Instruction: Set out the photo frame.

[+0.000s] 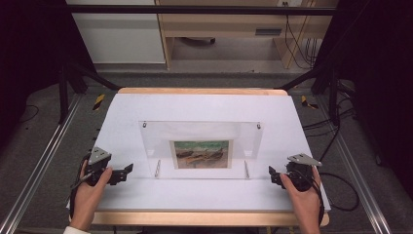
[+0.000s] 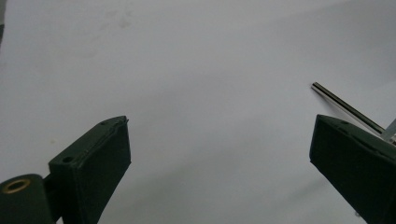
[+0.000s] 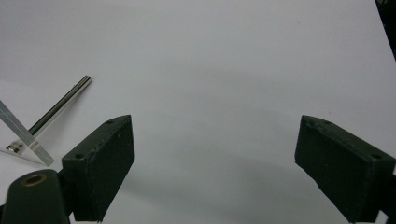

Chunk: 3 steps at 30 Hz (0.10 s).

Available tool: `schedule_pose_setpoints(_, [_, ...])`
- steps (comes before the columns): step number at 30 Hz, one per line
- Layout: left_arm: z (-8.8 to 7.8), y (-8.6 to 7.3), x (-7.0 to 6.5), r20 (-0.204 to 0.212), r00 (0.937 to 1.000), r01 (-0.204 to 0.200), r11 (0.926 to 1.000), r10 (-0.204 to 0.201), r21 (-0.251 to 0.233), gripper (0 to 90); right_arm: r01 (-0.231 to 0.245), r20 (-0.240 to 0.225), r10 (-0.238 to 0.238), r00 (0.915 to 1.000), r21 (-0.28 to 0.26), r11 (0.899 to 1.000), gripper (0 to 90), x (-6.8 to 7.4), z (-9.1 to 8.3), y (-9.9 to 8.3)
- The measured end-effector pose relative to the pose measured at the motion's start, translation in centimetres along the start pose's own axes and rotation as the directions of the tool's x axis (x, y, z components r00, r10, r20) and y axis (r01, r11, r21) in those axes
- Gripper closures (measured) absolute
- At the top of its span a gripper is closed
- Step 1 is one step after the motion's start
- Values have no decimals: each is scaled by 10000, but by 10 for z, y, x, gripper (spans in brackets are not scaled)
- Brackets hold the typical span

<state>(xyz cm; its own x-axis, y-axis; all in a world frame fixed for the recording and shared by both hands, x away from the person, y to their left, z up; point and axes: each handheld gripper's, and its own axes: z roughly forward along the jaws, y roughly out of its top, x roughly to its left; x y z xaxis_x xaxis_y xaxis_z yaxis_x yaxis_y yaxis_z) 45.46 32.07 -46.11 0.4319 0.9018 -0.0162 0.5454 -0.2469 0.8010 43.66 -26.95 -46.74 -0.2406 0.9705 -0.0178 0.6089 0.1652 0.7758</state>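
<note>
White table (image 1: 204, 195) bears a clear picture frame (image 1: 202, 146) between open left hand-held gripper (image 1: 127, 171) and open right hand-held gripper (image 1: 272, 174).

No readable text, label, number or sign shows anywhere.

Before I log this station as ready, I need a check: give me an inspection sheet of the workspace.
Surface: white sheet on a wooden table, clean.
Job's things: clear acrylic frame holding a picture, leaning on two metal pegs.
Clutter: nothing seen.
Grippers: left tool and right tool both open, flanking the frame, touching nothing.
Cables: one trails from the right tool; more on the floor at right.
Surroundings: dark curtains, metal rails, wooden desk behind.
</note>
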Motion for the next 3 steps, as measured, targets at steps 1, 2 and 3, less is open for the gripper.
schedule_pose_setpoints(1, [0,0,0,0,10000,0,10000,0,0,47,0,0,0,10000,0,10000,125,0,0,0])
schedule_pose_setpoints(2, [2,-1,-1,58,10000,-8,10000,7,35,47,-46,14,46,10000,20,10000,131,0,0,-1])
schedule_pose_setpoints(3, [2,-1,-1,58,10000,-8,10000,7,35,47,-46,14,46,10000,20,10000,131,0,0,-1])
